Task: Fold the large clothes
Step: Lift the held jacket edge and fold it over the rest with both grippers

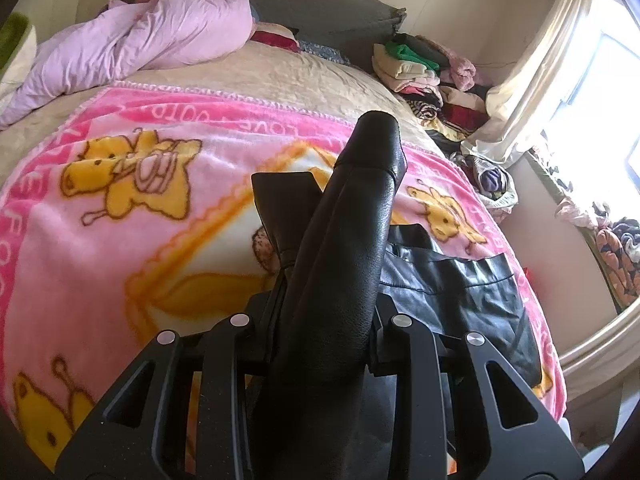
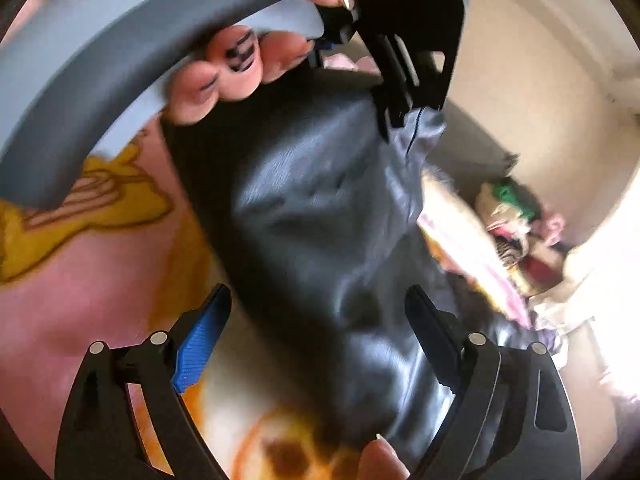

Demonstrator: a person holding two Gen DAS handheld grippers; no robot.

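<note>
Black leather garment (image 1: 340, 280) clamped in left gripper (image 1: 326, 300)

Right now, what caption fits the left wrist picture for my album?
Left gripper pinching a black leather garment above the pink cartoon blanket on the bed.

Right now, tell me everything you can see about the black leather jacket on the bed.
The black leather jacket looks like glossy, grained leather or imitation leather with stitched seams. Most of it lies crumpled on the pink cartoon blanket near the bed's window side. One long part, seemingly a sleeve, is lifted and pinched in the left tongs, its end pointing up. In the right wrist view the right tongs stand open astride the jacket, pads not pressing it.
</note>
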